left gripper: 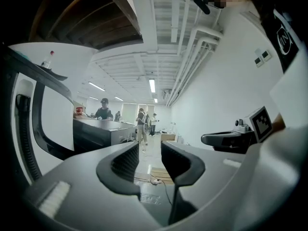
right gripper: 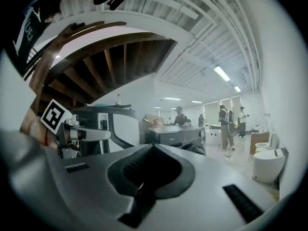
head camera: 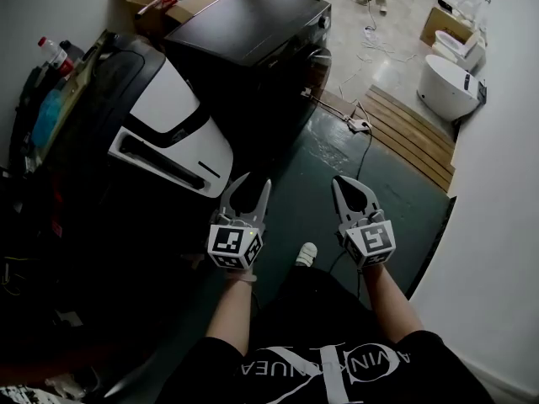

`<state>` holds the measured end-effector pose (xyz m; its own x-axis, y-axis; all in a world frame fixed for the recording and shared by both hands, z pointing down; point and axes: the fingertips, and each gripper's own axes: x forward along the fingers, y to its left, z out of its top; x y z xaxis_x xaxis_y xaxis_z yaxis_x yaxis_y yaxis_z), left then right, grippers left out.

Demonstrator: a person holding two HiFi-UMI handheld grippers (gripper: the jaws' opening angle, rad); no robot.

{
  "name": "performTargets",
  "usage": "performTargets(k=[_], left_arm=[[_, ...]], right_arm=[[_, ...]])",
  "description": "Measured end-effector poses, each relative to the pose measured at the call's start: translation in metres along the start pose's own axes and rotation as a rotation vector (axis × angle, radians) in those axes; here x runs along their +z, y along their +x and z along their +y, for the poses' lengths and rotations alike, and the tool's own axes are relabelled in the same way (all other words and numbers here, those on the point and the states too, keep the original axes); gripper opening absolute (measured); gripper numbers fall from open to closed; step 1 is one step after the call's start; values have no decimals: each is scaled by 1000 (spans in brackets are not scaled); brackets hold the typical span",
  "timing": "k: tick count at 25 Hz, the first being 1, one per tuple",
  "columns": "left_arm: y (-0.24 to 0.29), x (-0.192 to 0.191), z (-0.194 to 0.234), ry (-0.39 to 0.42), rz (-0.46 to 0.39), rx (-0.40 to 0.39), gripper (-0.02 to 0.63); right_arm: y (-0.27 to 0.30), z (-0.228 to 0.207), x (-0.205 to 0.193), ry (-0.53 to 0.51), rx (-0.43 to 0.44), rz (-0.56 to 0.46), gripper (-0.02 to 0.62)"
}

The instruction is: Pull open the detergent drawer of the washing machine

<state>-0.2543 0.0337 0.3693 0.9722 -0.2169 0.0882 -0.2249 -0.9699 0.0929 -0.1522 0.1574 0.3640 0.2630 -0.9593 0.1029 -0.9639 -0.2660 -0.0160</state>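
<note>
The left gripper (head camera: 254, 185) and right gripper (head camera: 344, 185) look like smooth, matt grey plastic, with ribbed black pads (left gripper: 126, 163) inside. Ahead of them, the big black box-shaped washing machine (head camera: 253, 28) has a smooth, shiny top. Next to the left gripper, the white and black machine (head camera: 173, 133) looks like glossy plastic. Past the right gripper lie pale wooden slats (head camera: 413, 133). Under both, the dark green floor (head camera: 307, 188) shines a little.

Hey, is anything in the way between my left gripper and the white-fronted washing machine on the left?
Nothing visible is. The left gripper, jaws apart and empty, hangs just right of the washing machine's white panel, with only dark floor around it. Which part of that panel is the detergent drawer I cannot tell.
</note>
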Motion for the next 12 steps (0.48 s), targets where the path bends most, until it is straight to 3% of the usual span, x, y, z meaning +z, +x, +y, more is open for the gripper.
performTargets(k=[12], left_arm=[[88,-3,44,-48,30,3,130]], right_arm=[[80,-52,-4,-17,17,28,12]])
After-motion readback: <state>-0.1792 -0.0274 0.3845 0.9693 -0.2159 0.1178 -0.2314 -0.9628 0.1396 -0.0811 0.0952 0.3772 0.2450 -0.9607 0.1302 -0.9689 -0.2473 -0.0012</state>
